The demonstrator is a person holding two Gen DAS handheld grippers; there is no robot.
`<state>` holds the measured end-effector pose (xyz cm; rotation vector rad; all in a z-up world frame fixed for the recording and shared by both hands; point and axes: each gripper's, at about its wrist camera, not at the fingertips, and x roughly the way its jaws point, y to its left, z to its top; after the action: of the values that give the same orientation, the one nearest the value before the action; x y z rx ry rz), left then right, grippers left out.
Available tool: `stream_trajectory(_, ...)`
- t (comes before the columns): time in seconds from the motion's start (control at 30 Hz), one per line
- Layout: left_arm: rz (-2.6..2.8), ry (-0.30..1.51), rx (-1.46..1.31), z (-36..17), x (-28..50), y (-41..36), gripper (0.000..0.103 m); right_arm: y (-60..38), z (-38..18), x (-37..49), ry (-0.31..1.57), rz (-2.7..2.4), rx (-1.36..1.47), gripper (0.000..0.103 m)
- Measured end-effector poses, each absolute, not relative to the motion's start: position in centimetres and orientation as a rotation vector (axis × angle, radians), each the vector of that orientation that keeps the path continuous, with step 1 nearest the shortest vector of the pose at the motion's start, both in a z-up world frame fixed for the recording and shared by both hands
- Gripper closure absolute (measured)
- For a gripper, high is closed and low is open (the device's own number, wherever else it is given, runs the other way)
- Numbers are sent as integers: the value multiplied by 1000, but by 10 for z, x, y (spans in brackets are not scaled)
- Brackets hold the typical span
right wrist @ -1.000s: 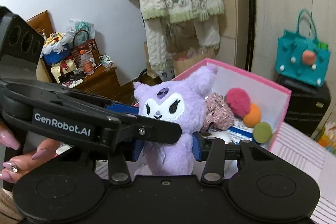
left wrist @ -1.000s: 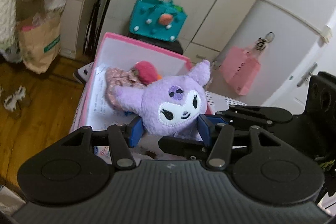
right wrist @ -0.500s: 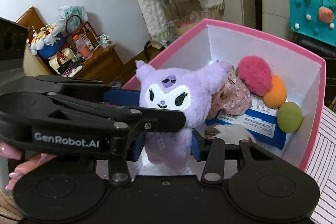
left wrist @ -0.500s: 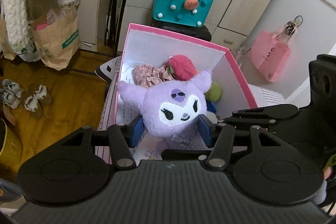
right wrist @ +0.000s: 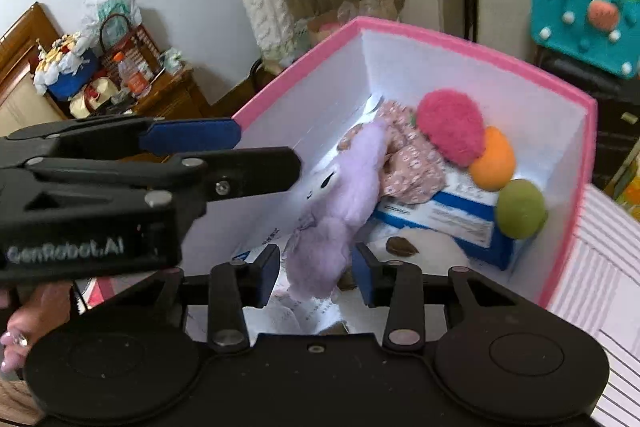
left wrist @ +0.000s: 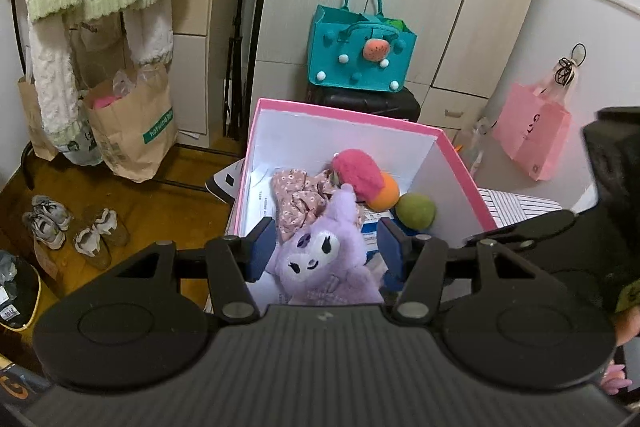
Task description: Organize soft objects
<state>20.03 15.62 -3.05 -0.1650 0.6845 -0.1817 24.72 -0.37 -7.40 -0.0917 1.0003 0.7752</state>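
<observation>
**Status.** The pink-rimmed storage box [left wrist: 340, 111] stands open directly ahead of and below both hand-held grippers. It already contains several soft items, so sorting appears well advanced. The purple plush doll [left wrist: 316, 255] is inside the box walls, at the near end closest to the grippers. Its placement looks nearly complete. Release and withdrawal appear to be the remaining steps. No other loose soft item is visible outside the box, so whether more remain cannot be determined.

**Grippers.**
- The left gripper [left wrist: 326, 251] is spread. Its blue pads stand clear of the doll on both sides, and the doll lies below the gap.
- The right gripper [right wrist: 316, 275] has the doll's lower body between its pads. Whether the pads press on the fur or merely flank it cannot be determined.

**Contents beyond the doll, farther from the grippers.**
- A blue-and-white carton [right wrist: 440, 215] lies on the box floor.
- A floral fabric piece [left wrist: 296, 195] touches the doll's ear.
- A pink pom-pom [left wrist: 358, 173], a green ball [left wrist: 416, 211] and an orange ball [left wrist: 384, 193] sit together toward the far right corner.

**Doll appearance.** Short lilac fur, long ears, and a white face panel with dark embroidered eyes. It leans away from the grippers, head toward the floral fabric. It looks limp and compressible.
</observation>
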Motion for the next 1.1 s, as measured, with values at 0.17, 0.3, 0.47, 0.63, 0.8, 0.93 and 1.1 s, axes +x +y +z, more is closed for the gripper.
stream_trajectory(0.17, -195, 683, -137, -29, 185, 151, 48, -27, -56, 217, 872, 749, -106, 54)
stream_trajectory(0.3, -204, 680, -101, -26, 168, 147, 47, -49, -40, 186, 784, 745, -95, 52)
stream_trajectory(0.47, -213, 670, -83, -18, 143, 140, 43, -66, -25, 153, 710, 731, -111, 49)
stream_trajectory(0.63, -217, 641, -58, -6, 115, 132, 40, -80, -11, 128, 654, 706, -119, 44)
stream_trajectory(0.8, -214, 601, -28, 7, 85, 122, 33, -104, -3, 99, 609, 671, -117, 39)
stream_trajectory(0.93, -231, 576, 1, 19, 64, 110, 26, -117, 5, 78, 579, 640, -132, 28)
stream_trajectory(1.1, -270, 561, 14, 27, 44, 95, 19, -133, 15, 52, 537, 607, -139, 22)
